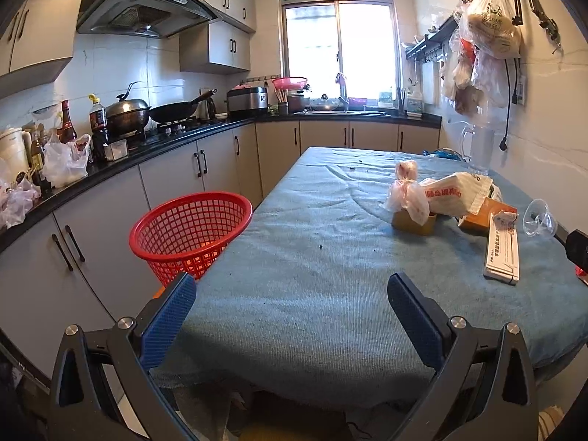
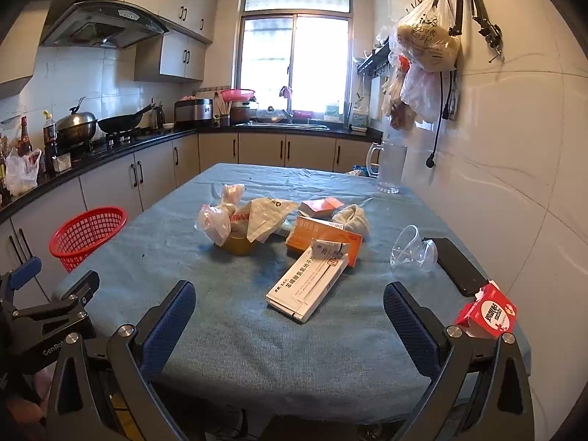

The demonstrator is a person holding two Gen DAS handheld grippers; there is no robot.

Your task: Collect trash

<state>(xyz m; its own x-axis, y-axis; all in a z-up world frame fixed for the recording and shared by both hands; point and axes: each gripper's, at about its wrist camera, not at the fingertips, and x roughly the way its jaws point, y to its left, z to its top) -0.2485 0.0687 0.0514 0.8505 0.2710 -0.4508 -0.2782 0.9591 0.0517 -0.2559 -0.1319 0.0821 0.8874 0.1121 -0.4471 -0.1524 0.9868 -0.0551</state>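
Observation:
Trash lies on the blue-covered table: a white medicine box, an orange box, a small tube, tied plastic bags over a yellow cup, a crumpled clear cup and a red carton. A red mesh basket stands at the table's left edge. My left gripper is open and empty over the near table. My right gripper is open and empty, just short of the white box. The white box also shows in the left wrist view.
A black phone lies by the wall, near the red carton. A clear pitcher stands at the far right of the table. A crowded counter runs along the left. Bags hang on the right wall.

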